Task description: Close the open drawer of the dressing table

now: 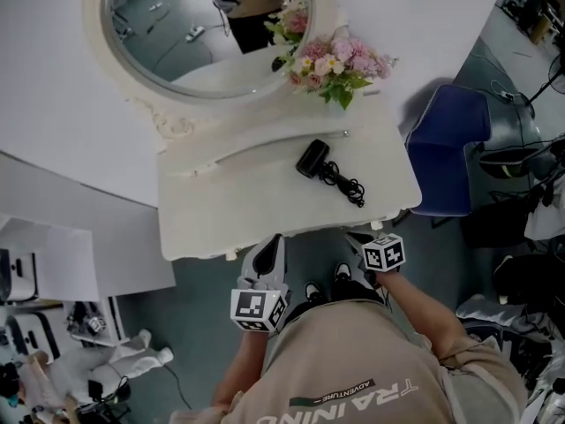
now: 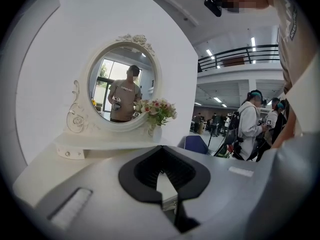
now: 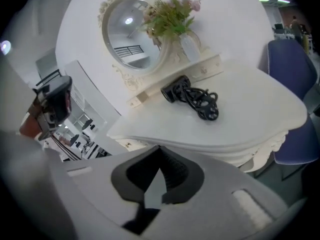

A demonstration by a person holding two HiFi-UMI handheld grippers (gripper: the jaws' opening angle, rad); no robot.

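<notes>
The white table (image 1: 256, 206) stands by the wall. Its front edge is just past both grippers. I cannot make out the drawer. The left gripper (image 1: 269, 251) and right gripper (image 1: 357, 240) have jaws closed on nothing. A black dryer (image 1: 312, 159) lies on top, near the flowers (image 1: 340, 62).
</notes>
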